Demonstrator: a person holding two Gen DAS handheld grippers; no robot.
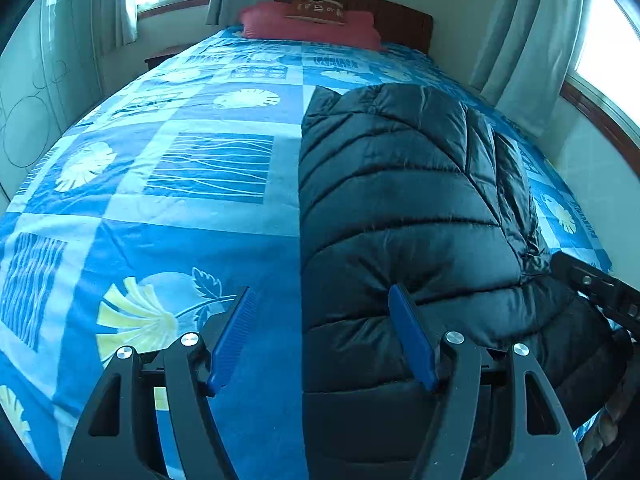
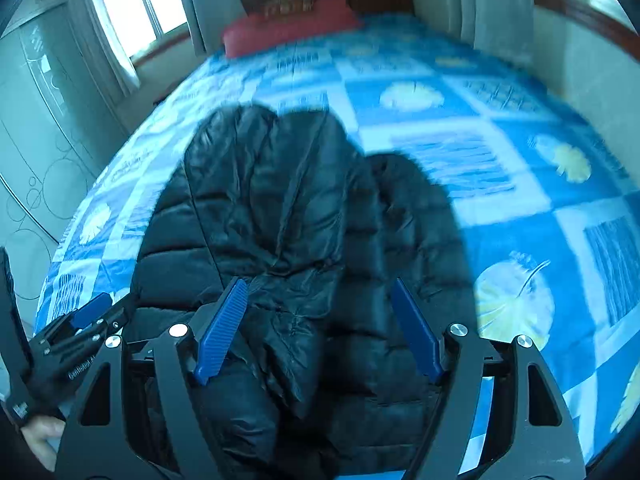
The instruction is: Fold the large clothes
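Both grippers, left point(image 1: 320, 336) and right point(image 2: 320, 328), are held wide, nothing gripped; the puffy jacket point(image 1: 400, 200) could spring unfolded if left unpressed.

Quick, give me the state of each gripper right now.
Left gripper: open, holding nothing, over the edge of the black puffer jacket.
Right gripper: open, holding nothing, above the jacket.

Blue patterned bedspread point(image 1: 208, 208), red pillow point(image 1: 308, 26), curtains point(image 1: 524, 40).
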